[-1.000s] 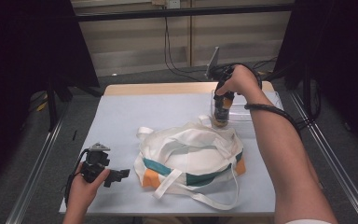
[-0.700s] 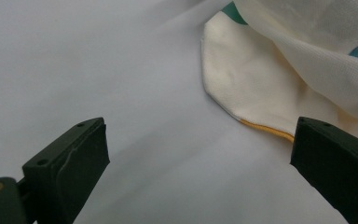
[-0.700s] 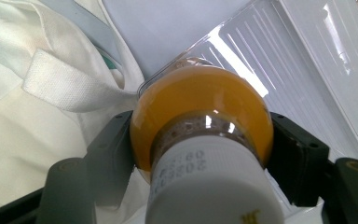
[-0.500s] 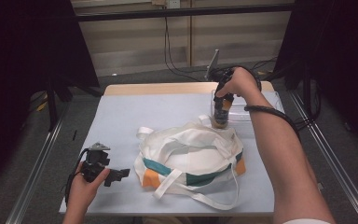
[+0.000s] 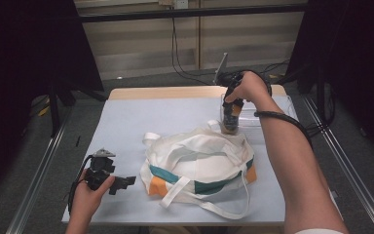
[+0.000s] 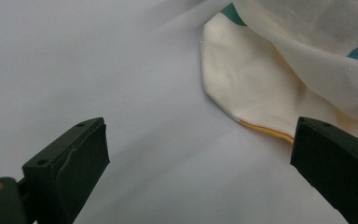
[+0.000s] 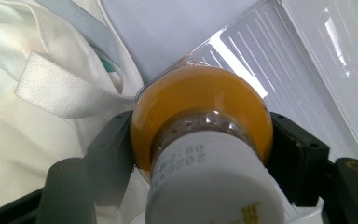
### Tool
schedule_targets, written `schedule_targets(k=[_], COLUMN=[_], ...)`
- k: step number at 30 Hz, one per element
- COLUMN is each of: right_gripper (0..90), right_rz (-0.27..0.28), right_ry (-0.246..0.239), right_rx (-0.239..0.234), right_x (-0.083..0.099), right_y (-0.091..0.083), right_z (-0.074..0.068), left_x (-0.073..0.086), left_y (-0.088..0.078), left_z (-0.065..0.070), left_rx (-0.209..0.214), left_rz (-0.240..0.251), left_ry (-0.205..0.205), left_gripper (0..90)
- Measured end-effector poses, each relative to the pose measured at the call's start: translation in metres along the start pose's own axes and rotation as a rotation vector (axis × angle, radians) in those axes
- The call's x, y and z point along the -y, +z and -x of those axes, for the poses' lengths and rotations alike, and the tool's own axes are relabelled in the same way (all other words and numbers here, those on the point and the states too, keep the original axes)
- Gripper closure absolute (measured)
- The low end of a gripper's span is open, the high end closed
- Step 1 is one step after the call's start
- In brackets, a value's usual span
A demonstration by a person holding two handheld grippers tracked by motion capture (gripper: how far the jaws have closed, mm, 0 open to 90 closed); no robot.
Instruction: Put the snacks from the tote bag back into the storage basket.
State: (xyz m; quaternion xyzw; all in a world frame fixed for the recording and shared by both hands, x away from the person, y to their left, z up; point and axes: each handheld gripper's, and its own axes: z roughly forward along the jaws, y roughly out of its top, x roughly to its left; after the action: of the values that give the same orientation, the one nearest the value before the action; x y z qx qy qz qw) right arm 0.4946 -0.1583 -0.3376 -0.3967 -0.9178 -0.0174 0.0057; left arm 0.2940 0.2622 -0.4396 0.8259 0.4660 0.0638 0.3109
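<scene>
Orange juice in a small clear plastic bottle with a white screw cap [image 7: 205,154] is what's getting handled here. The right gripper [image 7: 200,144] is clamping it by the shoulders, black jaws pressing either side just under the cap. In the high view the bottle [image 5: 231,117] is standing upright at the far right of the table, right at the back edge of the white canvas tote bag with teal and orange panels [image 5: 199,165]. It's sitting at the corner of a clear ribbed plastic tray [image 7: 279,60], though I can't tell if it's resting on the tray or just lifted off it.

The bag is lying flat-ish in the middle of the pale grey table top [image 5: 141,117], its white webbing handles [image 7: 65,88] flopping loose across the front. The opening isn't being held apart by anything.

The left gripper [image 5: 121,183] is hanging out near the bag's front-left corner, jaws spread wide with nothing between them, hovering over bare table beside the cream fabric edge.

So my read is that the grab is done, and the actual packing isn't. The bottle is still outside the bag, and the left side probably needs to open the mouth first.
</scene>
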Motion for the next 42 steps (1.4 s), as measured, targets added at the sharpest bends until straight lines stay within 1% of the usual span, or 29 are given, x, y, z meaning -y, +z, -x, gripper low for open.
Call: schedule_targets(k=[1, 2, 4, 5, 6, 7, 10, 11, 13, 15, 16, 17, 18, 19, 21, 22, 23, 25, 28, 29, 31, 36, 37, 38, 39, 40, 41, 42], right_gripper=[30.4, 30.4, 30.4, 30.4, 30.4, 30.4, 30.4, 30.4, 30.4, 30.4, 30.4, 30.4, 30.4, 30.4, 30.4, 30.4, 30.4, 30.4, 30.4, 30.4, 30.4, 30.4, 30.4, 30.3, 30.3, 30.3, 30.3, 30.3], right_rz=[0.0, 0.001, -0.001, -0.002, -0.002, -0.004, -0.004, -0.005, -0.008, -0.011, -0.01, -0.008, -0.008, -0.009, -0.01, -0.01, -0.01, -0.01, -0.01, -0.009, -0.008, -0.008, -0.008, -0.005, -0.002, 0.0, 0.002, 0.001], right_ry=[-0.003, -0.003, -0.002, -0.004, -0.005, -0.006, -0.001, -0.003, -0.007, -0.007, -0.008, -0.007, -0.008, -0.009, -0.01, -0.01, -0.009, -0.01, -0.012, -0.013, -0.009, -0.003, -0.003, -0.001, 0.002, 0.002, 0.005, 0.006], right_rx=[0.001, 0.001, 0.001, 0.0, -0.001, -0.002, -0.007, -0.004, -0.005, -0.005, -0.005, -0.005, -0.004, -0.004, -0.004, -0.003, -0.003, -0.002, -0.001, -0.002, -0.006, -0.008, -0.008, -0.008, -0.007, -0.008, -0.011, -0.014], right_x=[-0.0001, -0.0002, -0.0003, -0.0002, -0.0003, -0.0004, -0.0008, -0.0011, -0.0016, -0.0022, -0.0025, -0.0028, -0.0032, -0.0036, -0.0041, -0.0043, -0.0044, -0.0044, -0.0039, -0.0036, -0.0028, -0.0008, -0.0005, 0.0, 0.0006, 0.0011, 0.0017, 0.0024], right_y=[0.0, 0.0002, 0.0009, 0.0014, 0.002, 0.0024, 0.0045, 0.005, 0.0063, 0.007, 0.0072, 0.0073, 0.0073, 0.0074, 0.0074, 0.0074, 0.0074, 0.0077, 0.0086, 0.009, 0.0091, 0.0095, 0.0095, 0.0096, 0.0098, 0.0098, 0.01, 0.0099], right_z=[-0.0001, -0.0002, -0.0003, 0.0001, 0.0003, 0.0005, 0.0011, 0.0011, 0.0011, 0.0013, 0.0015, 0.0015, 0.0014, 0.0011, 0.0006, 0.0004, 0.0002, 0.0002, 0.0002, 0.0002, 0.0006, 0.0018, 0.0018, 0.0019, 0.0019, 0.0023, 0.0026, 0.003], left_x=[-0.0003, -0.0008, -0.001, -0.0013, -0.0015, -0.0015, -0.0019, -0.0018, -0.0009, 0.0004, 0.001, 0.001, 0.002, 0.0023, 0.0035, 0.0042, 0.0044, 0.005, 0.0059, 0.0061, 0.0062, 0.0061, 0.0059, 0.0055, 0.0051, 0.0046, 0.0042, 0.004], left_y=[-0.0002, 0.0, 0.0007, 0.0003, 0.0005, 0.001, 0.001, 0.001, 0.0008, 0.0006, -0.0003, -0.0019, -0.0012, -0.0028, -0.0034, -0.003, -0.0039, -0.0043, -0.0045, -0.0055, -0.0064, -0.0056, -0.0049, -0.0046, -0.0049, -0.0046, -0.0046, -0.0036], left_z=[-0.0002, 0.0004, 0.0004, -0.0004, -0.0005, -0.0001, -0.0002, -0.0003, -0.0013, -0.0017, -0.0024, -0.0034, -0.0021, -0.0034, -0.003, -0.0028, -0.0037, -0.0036, -0.0031, -0.0043, -0.0047, -0.0044, -0.0033, -0.0029, -0.0035, -0.0026, -0.0034, -0.0024], left_rx=[0.001, 0.002, 0.0, -0.002, 0.0, 0.004, 0.006, 0.005, 0.002, 0.001, -0.005, 0.005, -0.004, -0.005, -0.008, -0.009, -0.008, -0.009, -0.01, -0.009, -0.009, -0.01, -0.009, -0.007, -0.01, -0.007, -0.007, -0.006], left_rz=[-0.006, -0.005, 0.002, -0.008, -0.008, -0.002, 0.001, 0.002, -0.011, -0.012, -0.011, -0.017, 0.007, -0.004, 0.001, 0.005, -0.009, -0.014, 0.004, -0.005, -0.013, -0.007, 0.004, 0.005, -0.005, -0.004, -0.01, -0.001], left_ry=[0.006, 0.0, 0.002, 0.015, 0.014, 0.003, -0.002, -0.001, 0.012, 0.003, 0.007, 0.007, -0.013, 0.002, -0.013, -0.013, 0.001, 0.003, -0.014, -0.005, -0.006, -0.005, -0.016, -0.015, -0.003, -0.013, 0.0, -0.012], left_gripper=[3.9, 3.9, 3.9, 3.9, 3.9, 3.9, 3.9, 3.9, 3.9, 3.9, 3.9, 3.9, 3.9, 3.9, 3.9, 3.9, 3.9, 3.9, 3.9, 3.9, 3.9, 3.9, 3.9, 3.9, 3.9, 3.9, 3.9, 3.9])
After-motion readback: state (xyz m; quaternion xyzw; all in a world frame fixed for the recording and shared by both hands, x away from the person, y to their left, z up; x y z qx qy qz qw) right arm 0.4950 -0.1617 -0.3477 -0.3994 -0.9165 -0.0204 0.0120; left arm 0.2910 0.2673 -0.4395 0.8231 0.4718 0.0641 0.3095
